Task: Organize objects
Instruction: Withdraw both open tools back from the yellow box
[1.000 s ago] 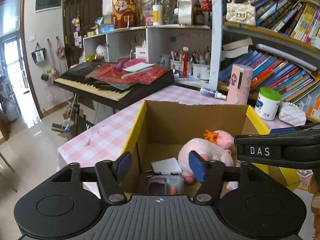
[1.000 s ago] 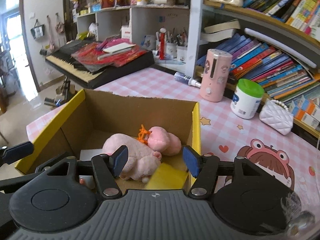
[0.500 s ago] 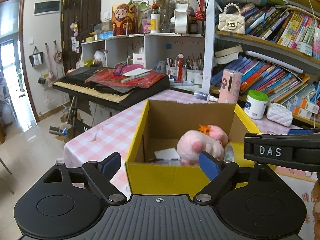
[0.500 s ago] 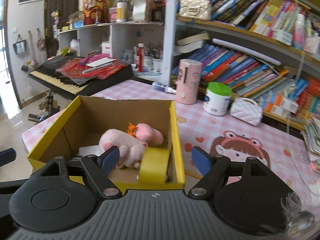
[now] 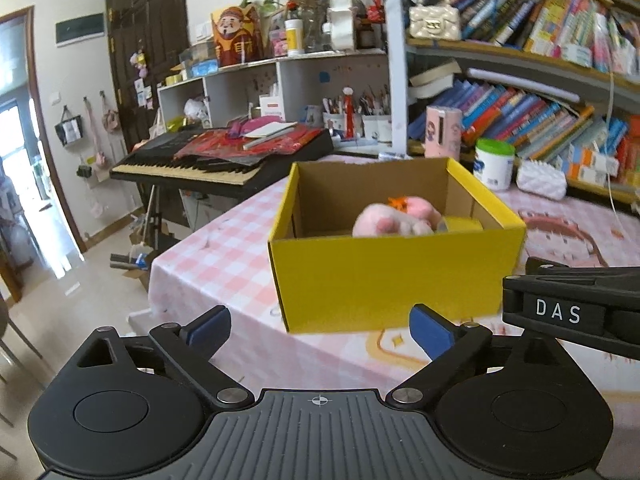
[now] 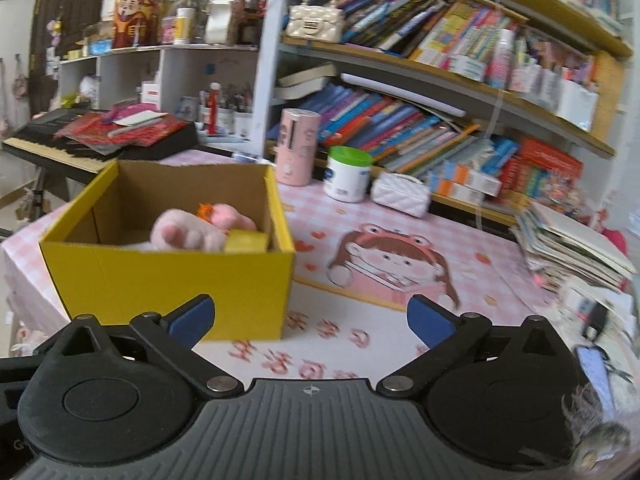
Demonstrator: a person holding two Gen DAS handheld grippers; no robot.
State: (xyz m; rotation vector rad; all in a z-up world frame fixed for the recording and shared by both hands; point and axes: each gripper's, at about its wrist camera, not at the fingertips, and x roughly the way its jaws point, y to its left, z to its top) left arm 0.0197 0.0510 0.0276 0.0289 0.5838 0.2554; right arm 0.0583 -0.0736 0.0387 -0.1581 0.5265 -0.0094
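Yellow cardboard box (image 5: 384, 276), fluffy pink plush (image 5: 394, 220) inside

An open yellow cardboard box (image 5: 384, 276) with a plain brown inside stands upright on the pink checked desk (image 5: 224, 260). Inside it lie a soft pink plush toy (image 5: 394, 220) with an orange tuft and, just beside it, a yellow roll of tape (image 6: 246, 242).

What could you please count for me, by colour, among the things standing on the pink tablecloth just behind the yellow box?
Pink: 1, the tall pink canister
White with a green lid: 1, the tub
White: 1, the quilted purse
Total: 3
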